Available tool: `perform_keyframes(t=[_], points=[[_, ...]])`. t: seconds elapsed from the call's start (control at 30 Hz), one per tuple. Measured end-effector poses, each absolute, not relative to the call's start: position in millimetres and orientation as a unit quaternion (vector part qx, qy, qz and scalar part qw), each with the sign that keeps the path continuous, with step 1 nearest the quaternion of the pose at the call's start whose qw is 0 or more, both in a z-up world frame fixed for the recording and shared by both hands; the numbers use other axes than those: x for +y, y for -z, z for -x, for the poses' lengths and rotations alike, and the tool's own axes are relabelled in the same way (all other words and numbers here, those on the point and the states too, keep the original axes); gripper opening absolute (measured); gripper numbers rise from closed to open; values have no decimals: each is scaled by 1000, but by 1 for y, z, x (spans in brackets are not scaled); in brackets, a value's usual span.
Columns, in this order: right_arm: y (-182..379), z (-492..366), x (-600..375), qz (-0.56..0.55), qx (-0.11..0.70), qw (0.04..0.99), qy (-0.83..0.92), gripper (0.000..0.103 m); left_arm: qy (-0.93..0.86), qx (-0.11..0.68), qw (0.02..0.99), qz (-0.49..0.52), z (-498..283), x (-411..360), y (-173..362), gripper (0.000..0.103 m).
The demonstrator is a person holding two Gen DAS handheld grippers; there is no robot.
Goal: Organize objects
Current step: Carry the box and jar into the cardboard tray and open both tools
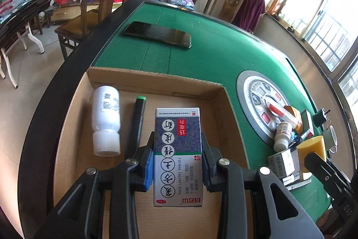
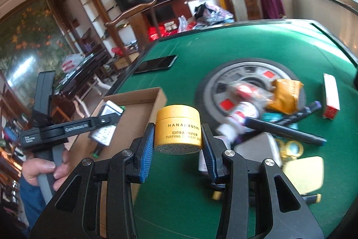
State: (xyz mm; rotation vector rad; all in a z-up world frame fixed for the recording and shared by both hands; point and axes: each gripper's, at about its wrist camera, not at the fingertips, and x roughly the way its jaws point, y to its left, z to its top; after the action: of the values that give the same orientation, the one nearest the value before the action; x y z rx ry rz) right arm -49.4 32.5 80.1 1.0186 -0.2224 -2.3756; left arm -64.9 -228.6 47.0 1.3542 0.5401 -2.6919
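My left gripper (image 1: 178,156) is shut on a blue-and-white medicine box (image 1: 177,122), held flat over the cardboard tray (image 1: 156,80). In the tray lie a white bottle (image 1: 105,118) and a black marker with a green cap (image 1: 137,122), both left of the box. My right gripper (image 2: 178,138) is shut on a yellow round jar (image 2: 177,124), lifted above the green table just right of the tray (image 2: 161,95). The right wrist view shows a hand (image 2: 44,169) holding the left gripper (image 2: 107,120) with the box (image 2: 101,136) over the tray. The jar (image 1: 312,146) appears at the right in the left wrist view.
A black phone (image 1: 157,34) lies on the green felt beyond the tray. A round control panel (image 2: 223,86) sits mid-table, with a pile on and near it: an orange packet (image 2: 285,93), a black marker (image 2: 284,129), a small white bottle (image 1: 283,133), a red-and-white box (image 2: 331,95). Wooden chairs stand at the far edges.
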Motion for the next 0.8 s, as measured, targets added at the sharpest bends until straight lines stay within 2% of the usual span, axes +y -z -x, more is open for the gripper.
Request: perform_keyframes(t=[0.13, 0.47, 0.8], points=[[-80, 61, -1, -396, -65, 281, 872, 40, 872, 179, 47, -453, 67, -235, -39, 33], [-64, 117, -66, -468, -104, 311, 820, 40, 867, 162, 65, -467, 70, -232, -31, 34], [-40, 156, -114, -505, -109, 298, 803, 40, 864, 156, 85, -471, 68, -236, -29, 34]])
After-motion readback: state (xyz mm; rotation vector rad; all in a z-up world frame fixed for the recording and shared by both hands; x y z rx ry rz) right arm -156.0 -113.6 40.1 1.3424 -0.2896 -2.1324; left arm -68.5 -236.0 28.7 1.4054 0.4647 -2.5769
